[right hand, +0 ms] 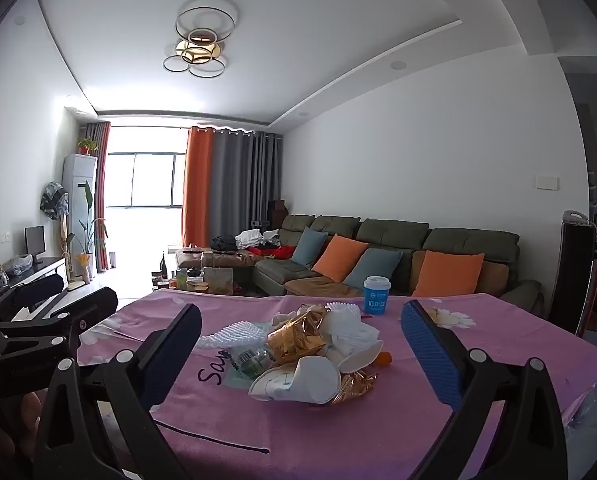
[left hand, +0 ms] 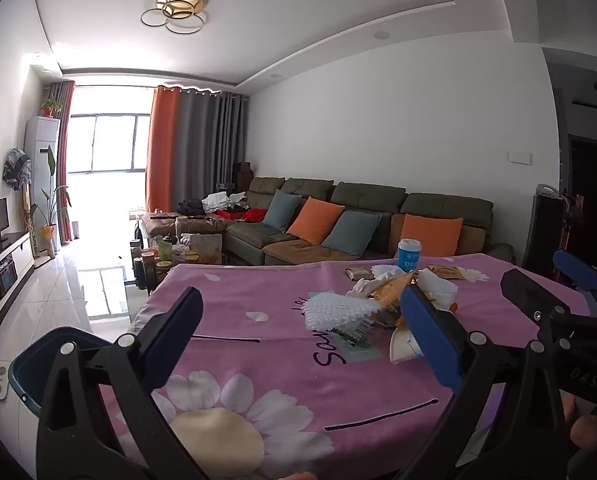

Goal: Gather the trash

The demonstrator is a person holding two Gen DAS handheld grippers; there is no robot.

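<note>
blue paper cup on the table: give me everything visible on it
The blue cup looks like paper, with a white lid and white print on its side. It stands upright and lidded on the pink tablecloth, at the far side of the table, behind the trash pile and apart from it. Nothing grips it. Contents not visible.

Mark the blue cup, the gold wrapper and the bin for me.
blue cup [right hand: 376, 296]: right wrist view, printed side.
gold wrapper [right hand: 296, 340]: right wrist view, crumpled front.
bin [left hand: 30, 372]: left wrist view, inner wall.
</note>
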